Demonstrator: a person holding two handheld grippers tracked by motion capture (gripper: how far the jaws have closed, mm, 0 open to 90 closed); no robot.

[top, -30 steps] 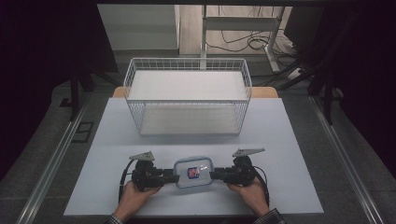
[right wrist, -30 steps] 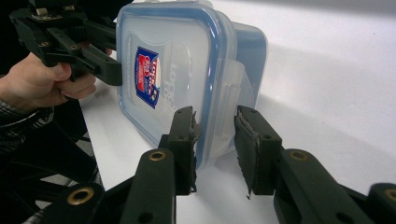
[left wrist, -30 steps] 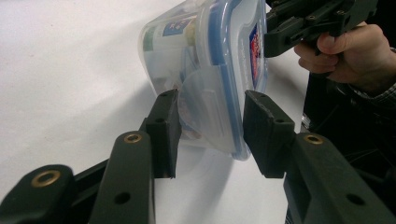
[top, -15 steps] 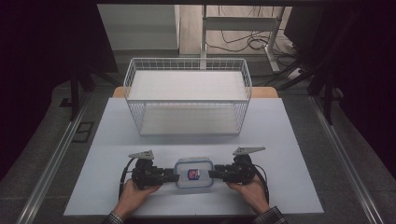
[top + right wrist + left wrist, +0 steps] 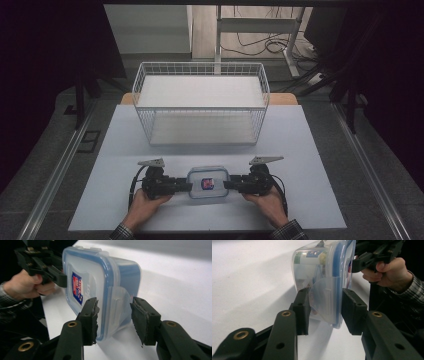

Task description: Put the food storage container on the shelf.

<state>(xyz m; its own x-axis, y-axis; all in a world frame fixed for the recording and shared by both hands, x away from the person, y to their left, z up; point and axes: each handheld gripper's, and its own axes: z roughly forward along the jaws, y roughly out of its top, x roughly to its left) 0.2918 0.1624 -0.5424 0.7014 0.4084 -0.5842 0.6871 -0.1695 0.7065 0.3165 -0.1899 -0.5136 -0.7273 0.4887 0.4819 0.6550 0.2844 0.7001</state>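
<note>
A clear plastic food container with a blue-rimmed snap lid sits near the front edge of the white table, between the two grippers. The left gripper has its fingers apart, straddling the container's end latch flap without pressing it. The right gripper does likewise at the opposite end (its fingers stand apart around the flap). A white wire basket stands farther back on the table, well apart from the container.

Container on table between grippers; wire basket behind it.
</note>
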